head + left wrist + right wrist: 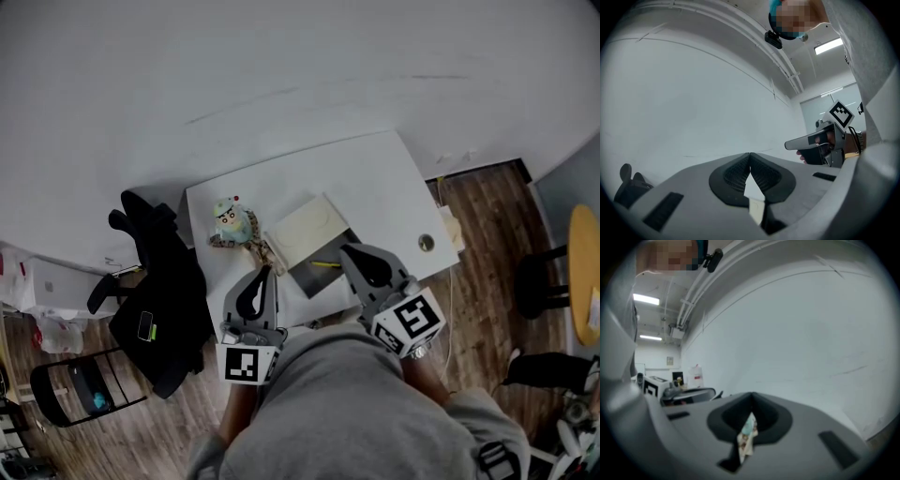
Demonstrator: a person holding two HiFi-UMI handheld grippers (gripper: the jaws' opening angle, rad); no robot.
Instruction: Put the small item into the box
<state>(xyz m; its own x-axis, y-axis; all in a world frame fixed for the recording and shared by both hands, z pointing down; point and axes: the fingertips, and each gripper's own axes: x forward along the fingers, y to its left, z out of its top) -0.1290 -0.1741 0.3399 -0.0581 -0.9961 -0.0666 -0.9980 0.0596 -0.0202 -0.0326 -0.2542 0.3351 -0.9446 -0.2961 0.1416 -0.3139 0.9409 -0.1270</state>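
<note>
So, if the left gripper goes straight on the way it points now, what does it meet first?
Probably the box: its cream side shows just beyond the shut jaws of the left gripper. The toy figure stands close beside it, and depth is unclear.

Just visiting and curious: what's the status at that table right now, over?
Left gripper shut, empty; right gripper shut, empty. Figurine stands on the table, beside the open box, not yet picked up. Nothing between them.

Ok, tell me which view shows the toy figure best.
Head view: the toy figure shows whole on the desk. The right gripper view catches only a sliver; the left gripper view, none.
</note>
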